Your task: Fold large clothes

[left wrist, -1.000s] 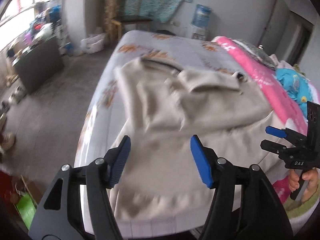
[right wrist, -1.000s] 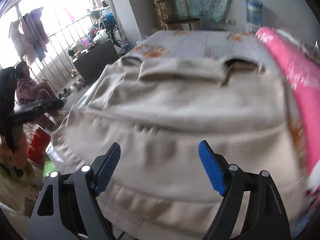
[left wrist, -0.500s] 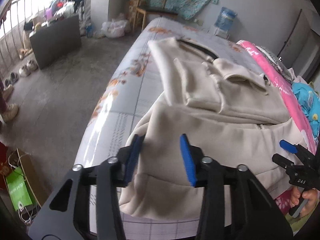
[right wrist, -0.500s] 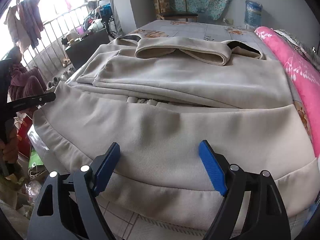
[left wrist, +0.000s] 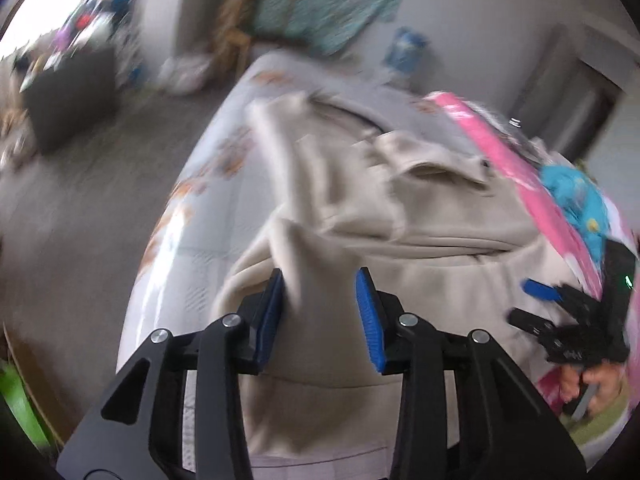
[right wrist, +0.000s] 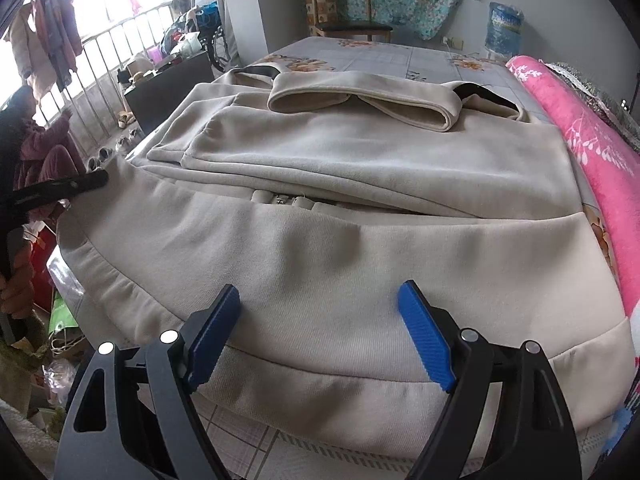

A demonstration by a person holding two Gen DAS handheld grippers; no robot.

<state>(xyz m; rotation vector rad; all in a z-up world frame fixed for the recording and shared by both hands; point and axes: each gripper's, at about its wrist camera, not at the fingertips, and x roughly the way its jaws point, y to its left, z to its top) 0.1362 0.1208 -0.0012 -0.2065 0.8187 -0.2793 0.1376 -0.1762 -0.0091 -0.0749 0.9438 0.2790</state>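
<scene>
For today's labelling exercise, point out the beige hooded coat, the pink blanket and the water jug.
beige hooded coat point(right wrist: 360, 264): right wrist view, near front panel.
pink blanket point(right wrist: 592, 148): right wrist view, its top fold.
water jug point(right wrist: 505, 28): right wrist view, bottle body.

1 beige fleece garment point(right wrist: 360, 248) | 1 pink floral blanket point(right wrist: 592, 148) | 1 wooden chair point(right wrist: 348, 12) | 1 blue water bottle point(right wrist: 505, 26) | 2 black blue-padded grippers point(right wrist: 316, 324) point(left wrist: 320, 312)

My left wrist view is all smeared, so I can't tell if the left gripper point(left wrist: 320, 304) fingers point(left wrist: 269, 320) really pinch the beige hoodie point(left wrist: 400, 248). In my right wrist view, the picture's bottom edge cuts off the hoodie's hem, and the hoodie hides most of the bed point(right wrist: 380, 56).
</scene>
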